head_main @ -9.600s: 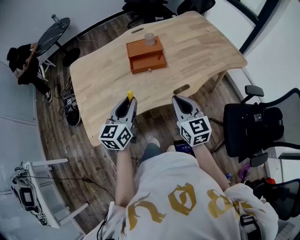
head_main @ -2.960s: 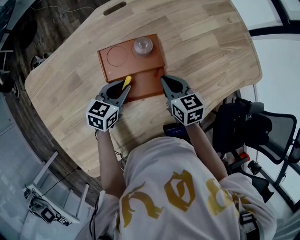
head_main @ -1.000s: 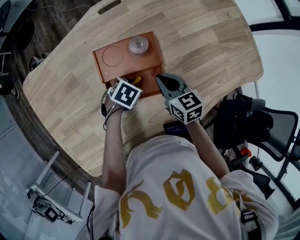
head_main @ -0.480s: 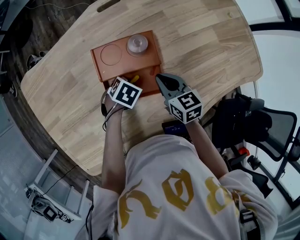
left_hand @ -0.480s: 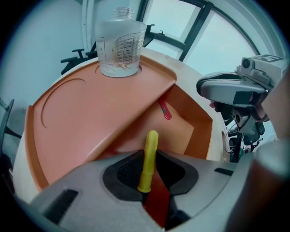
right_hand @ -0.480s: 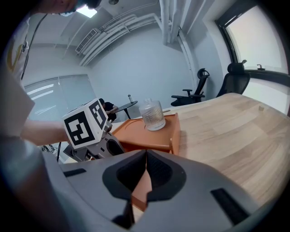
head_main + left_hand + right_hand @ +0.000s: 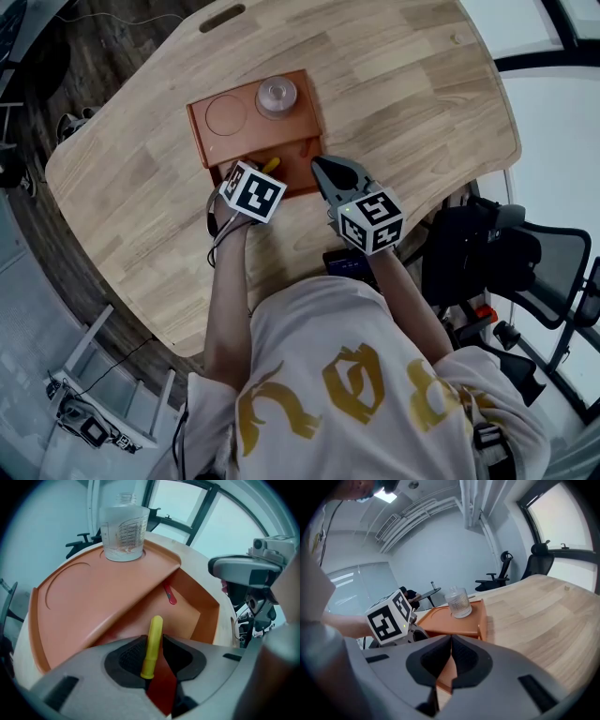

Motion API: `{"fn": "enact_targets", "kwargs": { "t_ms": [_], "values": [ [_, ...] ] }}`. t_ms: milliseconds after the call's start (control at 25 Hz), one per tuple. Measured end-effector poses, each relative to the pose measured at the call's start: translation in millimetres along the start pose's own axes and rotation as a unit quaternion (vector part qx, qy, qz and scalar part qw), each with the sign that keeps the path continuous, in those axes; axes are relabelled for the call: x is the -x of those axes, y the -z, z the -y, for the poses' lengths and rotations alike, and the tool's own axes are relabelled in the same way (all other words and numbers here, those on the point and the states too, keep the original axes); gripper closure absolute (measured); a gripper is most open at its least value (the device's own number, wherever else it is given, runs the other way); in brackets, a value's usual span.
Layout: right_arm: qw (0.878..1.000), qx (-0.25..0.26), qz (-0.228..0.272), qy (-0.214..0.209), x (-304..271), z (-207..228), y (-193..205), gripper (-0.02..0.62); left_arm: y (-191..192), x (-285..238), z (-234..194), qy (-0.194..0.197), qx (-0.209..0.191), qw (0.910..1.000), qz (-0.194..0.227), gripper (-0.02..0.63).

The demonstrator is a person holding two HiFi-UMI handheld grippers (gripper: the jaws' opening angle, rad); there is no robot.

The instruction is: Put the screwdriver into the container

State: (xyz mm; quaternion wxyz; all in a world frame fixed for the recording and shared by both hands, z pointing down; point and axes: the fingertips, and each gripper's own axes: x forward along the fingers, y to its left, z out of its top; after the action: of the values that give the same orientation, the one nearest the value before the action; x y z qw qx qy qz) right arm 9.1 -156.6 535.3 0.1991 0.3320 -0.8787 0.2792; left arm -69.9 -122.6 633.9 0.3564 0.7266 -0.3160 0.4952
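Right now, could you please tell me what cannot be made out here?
- Tip of the screwdriver: left gripper view, behind the left gripper; only its yellow end shows.
- Its jaws: head view, under the marker cube.
- Red thing in the container: left gripper view, too small to name.

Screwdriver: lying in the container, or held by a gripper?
Held: the left gripper is shut on the screwdriver, over the container.

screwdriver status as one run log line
left gripper: shut on screwdriver | screwdriver: over open compartment of orange container, not yet released | right gripper: shut, empty
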Motion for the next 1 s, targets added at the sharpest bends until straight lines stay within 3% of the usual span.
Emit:
{"fn": "enact_targets", "kwargs": {
  "t_ms": [240,600,800,1000],
  "values": [
    [1.0,0.01,0.014,0.007,10,-13,-10,0.583,-4,11,0,-0.038,-0.033,0.998,0.037,0.476],
    [0.997,0.031,0.048,0.048,35,-32,-23,0.583,-6,77,6,-0.082,-0.049,0.9837,0.152,0.468],
    [0.993,0.049,0.081,0.076,60,-48,-32,0.583,-7,134,15,-0.127,-0.048,0.956,0.26,0.481],
    [0.988,0.064,0.109,0.088,82,-75,-31,0.583,10,182,21,-0.162,-0.026,0.9259,0.341,0.577]
  ]
}}
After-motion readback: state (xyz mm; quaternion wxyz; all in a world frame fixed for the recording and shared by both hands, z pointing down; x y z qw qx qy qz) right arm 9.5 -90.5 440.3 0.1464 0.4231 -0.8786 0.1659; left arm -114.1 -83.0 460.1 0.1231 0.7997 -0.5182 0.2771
